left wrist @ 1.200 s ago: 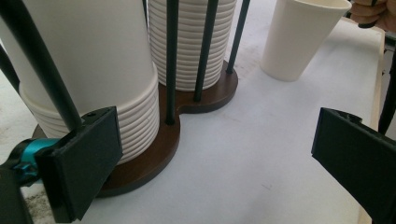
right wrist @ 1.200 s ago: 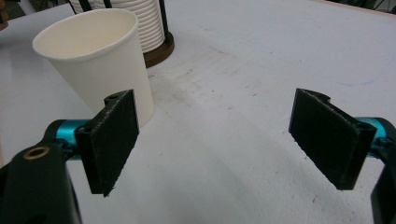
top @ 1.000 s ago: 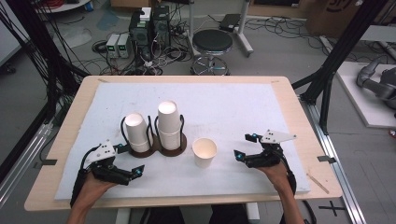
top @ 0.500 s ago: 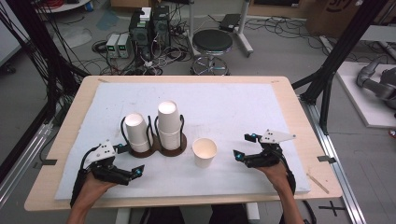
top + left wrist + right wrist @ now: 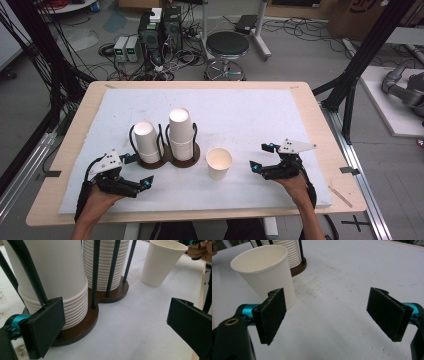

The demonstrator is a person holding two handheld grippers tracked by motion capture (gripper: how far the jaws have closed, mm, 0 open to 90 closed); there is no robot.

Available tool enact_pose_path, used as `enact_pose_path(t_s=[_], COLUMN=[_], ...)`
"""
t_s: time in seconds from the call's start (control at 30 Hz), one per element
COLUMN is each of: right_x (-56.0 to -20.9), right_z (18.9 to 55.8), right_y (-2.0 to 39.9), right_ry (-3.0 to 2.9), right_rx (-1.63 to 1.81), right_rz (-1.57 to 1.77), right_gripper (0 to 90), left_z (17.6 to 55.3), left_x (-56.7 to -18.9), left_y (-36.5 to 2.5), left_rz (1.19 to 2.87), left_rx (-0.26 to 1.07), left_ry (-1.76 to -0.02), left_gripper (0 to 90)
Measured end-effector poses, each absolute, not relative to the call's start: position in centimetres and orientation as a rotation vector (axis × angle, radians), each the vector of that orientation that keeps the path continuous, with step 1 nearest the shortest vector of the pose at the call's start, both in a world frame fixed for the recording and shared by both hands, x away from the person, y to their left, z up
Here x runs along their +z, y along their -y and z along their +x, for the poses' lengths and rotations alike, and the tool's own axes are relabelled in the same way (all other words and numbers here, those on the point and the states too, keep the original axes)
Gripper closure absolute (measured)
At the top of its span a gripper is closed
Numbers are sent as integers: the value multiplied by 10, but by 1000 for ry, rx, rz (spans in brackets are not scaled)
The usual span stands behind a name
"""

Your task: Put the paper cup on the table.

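Observation:
A brown wooden holder [image 5: 166, 161] with black rods carries two upside-down stacks of white paper cups, a shorter left stack [image 5: 146, 141] and a taller right stack [image 5: 181, 133]. A single white cup [image 5: 219, 163] stands upright on the mat just right of the holder. My left gripper [image 5: 141, 171] rests open in front of the left stack [image 5: 55, 277], its jaws [image 5: 117, 325] wide apart with bare mat between them. My right gripper [image 5: 259, 157] lies open to the right of the single cup [image 5: 267, 270], apart from it, with nothing between its jaws [image 5: 330, 313].
A white mat [image 5: 240, 115] covers most of the wooden table [image 5: 320, 130]. Beyond the far edge are a round stool [image 5: 227, 45], electronic boxes [image 5: 155, 30] and cables on the floor. Black frame legs [image 5: 350, 85] stand at the table's sides.

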State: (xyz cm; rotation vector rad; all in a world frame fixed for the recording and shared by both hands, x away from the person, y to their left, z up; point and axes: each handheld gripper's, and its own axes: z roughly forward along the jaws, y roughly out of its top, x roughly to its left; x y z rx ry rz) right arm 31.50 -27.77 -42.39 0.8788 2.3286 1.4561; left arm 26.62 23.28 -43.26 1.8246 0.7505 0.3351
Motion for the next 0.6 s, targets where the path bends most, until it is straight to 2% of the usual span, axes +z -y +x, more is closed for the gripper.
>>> enact_pose_path(t_s=[0.6], right_x=[-424], right_z=[315], right_y=[277], right_ry=[-2331], right_rx=[1457], right_rz=[879], right_gripper=[164], left_z=[267], left_x=[-433], left_y=[-233], left_rz=[1826], left_rx=[330], left_ry=[-750], left_gripper=[17])
